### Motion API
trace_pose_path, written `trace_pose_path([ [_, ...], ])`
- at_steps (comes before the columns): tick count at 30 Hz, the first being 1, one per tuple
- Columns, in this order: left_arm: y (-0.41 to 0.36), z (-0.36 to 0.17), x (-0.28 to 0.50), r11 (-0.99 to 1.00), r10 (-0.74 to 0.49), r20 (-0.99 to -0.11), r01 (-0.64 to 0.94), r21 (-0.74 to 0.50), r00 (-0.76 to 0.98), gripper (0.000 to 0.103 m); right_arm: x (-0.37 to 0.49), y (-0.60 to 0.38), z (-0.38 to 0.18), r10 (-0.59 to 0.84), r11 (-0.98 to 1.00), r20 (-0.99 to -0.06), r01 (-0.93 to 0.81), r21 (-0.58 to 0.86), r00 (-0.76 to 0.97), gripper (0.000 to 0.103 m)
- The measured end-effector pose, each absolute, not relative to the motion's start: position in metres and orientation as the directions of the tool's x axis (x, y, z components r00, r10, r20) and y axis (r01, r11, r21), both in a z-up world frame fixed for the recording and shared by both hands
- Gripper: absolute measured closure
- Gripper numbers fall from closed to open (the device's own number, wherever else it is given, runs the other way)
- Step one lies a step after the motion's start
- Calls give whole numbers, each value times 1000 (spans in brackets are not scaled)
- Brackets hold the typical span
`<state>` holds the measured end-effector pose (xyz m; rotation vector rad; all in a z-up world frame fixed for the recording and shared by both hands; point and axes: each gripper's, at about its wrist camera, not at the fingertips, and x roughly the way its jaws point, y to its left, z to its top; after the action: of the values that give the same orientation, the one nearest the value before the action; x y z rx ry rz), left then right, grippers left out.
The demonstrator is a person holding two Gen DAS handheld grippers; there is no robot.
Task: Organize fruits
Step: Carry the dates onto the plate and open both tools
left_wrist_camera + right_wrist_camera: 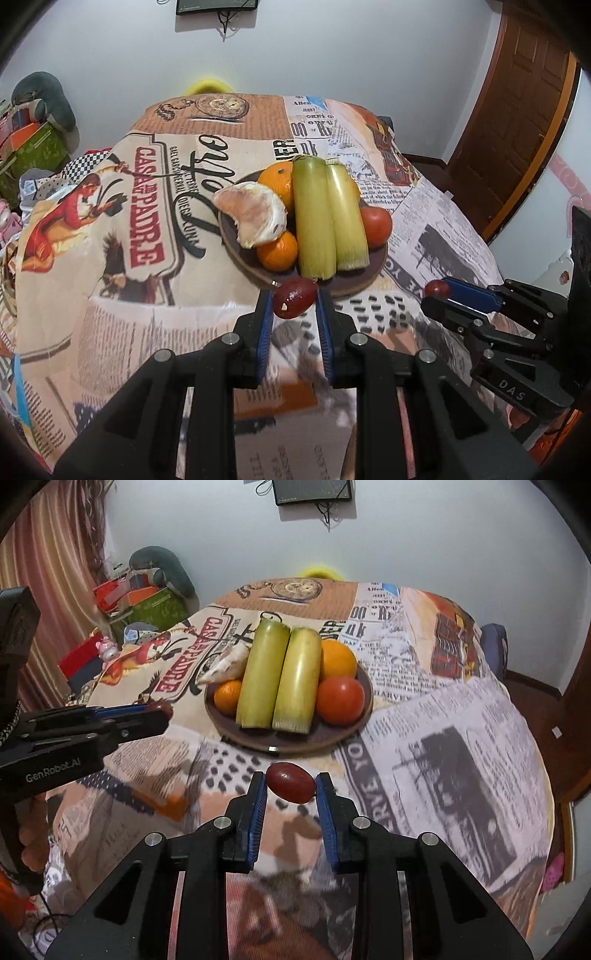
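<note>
A brown plate [354, 284] [343, 734] on the printed tablecloth holds two corn cobs in green husks [325, 218] [280, 675], two oranges [277, 251] [338, 659], a peeled citrus piece [255, 210] [225, 664] and a red tomato [376, 225] [340, 699]. My left gripper [294, 301] is shut on a small dark red fruit [294, 297], held above the cloth just in front of the plate. My right gripper [291, 782] is shut on another dark red fruit [291, 782], also near the plate's front edge. Each gripper shows in the other's view, the right gripper [437, 291] and the left gripper [162, 710].
The cloth [443, 738] covers a round table. Boxes, bags and a grey cushion [162, 568] pile up at the back left. A wooden door [524, 110] stands at the right. A dark device [314, 491] hangs on the white wall.
</note>
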<state>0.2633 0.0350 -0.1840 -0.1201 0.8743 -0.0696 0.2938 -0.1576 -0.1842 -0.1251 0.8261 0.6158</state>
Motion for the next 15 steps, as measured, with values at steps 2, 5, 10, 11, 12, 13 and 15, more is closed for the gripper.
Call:
trace_pose_path([
  [2, 33, -188, 271, 991, -114, -764, 15, -136, 635, 80, 299, -157, -184, 462, 822, -718, -556, 124, 522, 78],
  [5, 30, -196, 282, 990, -119, -774, 18, -137, 623, 80, 311, -155, -186, 464, 825, -715, -550, 133, 523, 78],
  [10, 28, -207, 301, 989, -127, -782, 20, -145, 610, 80, 326, -153, -191, 459, 827, -716, -548, 127, 526, 78],
  [11, 28, -209, 304, 989, -129, -784, 20, -148, 608, 80, 328, -153, -192, 458, 828, -716, -546, 128, 527, 78],
  [12, 28, -210, 306, 989, -129, -785, 17, -149, 605, 80, 331, -154, -193, 459, 829, -716, -544, 131, 526, 78],
  [13, 28, -211, 307, 988, -131, -785, 16, -153, 606, 80, 334, -154, -194, 458, 830, -716, -542, 133, 526, 78],
  [15, 27, -211, 309, 987, -138, -779, 21, -159, 611, 80, 338, -154, -197, 453, 834, -716, -536, 130, 531, 78],
])
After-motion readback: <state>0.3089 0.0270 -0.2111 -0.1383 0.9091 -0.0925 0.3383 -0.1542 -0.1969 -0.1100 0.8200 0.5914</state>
